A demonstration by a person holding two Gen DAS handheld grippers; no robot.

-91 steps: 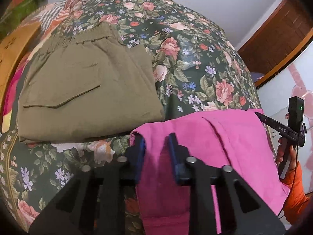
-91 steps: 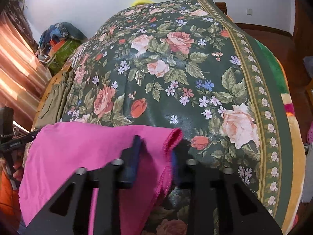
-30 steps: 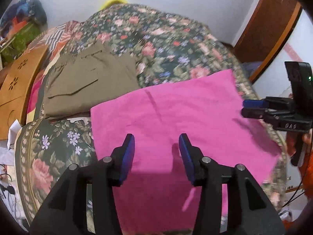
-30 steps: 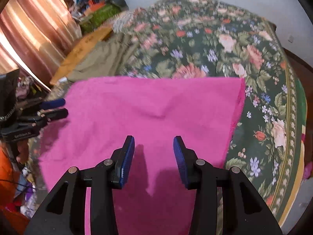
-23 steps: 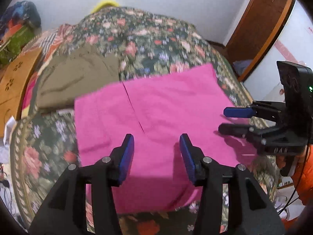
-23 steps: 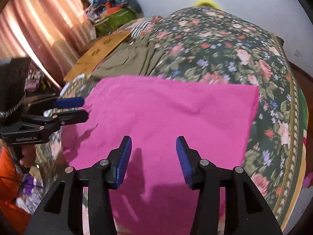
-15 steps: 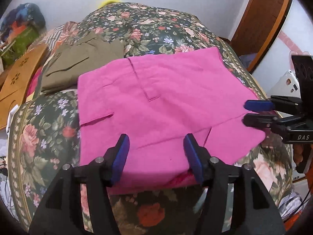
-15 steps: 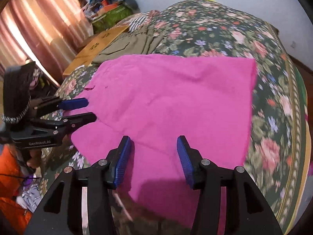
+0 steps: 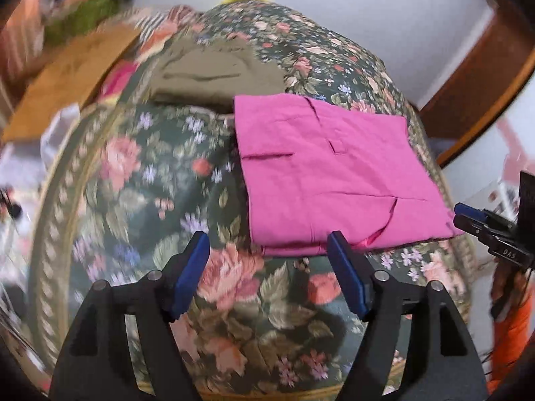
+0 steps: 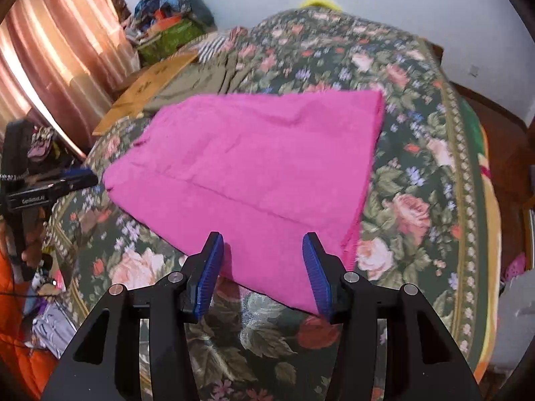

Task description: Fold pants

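The pink pants (image 9: 327, 173) lie folded in a flat rectangle on the floral bedspread (image 9: 160, 180); they also show in the right wrist view (image 10: 254, 167). My left gripper (image 9: 269, 269) is open and empty, just short of the fold's near edge and left of its middle. My right gripper (image 10: 262, 267) is open and empty over the near edge of the pants. In the left wrist view the right gripper (image 9: 468, 217) sits at the fold's right corner. In the right wrist view the left gripper (image 10: 75, 178) shows at the far left.
Folded olive-green pants (image 9: 214, 73) lie behind the pink ones, touching their far left corner. A wooden board (image 9: 63, 77) and a pile of cloth (image 10: 167, 23) lie at the left side of the bed. A wooden door frame (image 9: 474, 77) stands at the right.
Both grippers let go of the pink pants and drew back toward the near edge of the bed. The pants went from held up to lying folded flat. The left gripper swung left.
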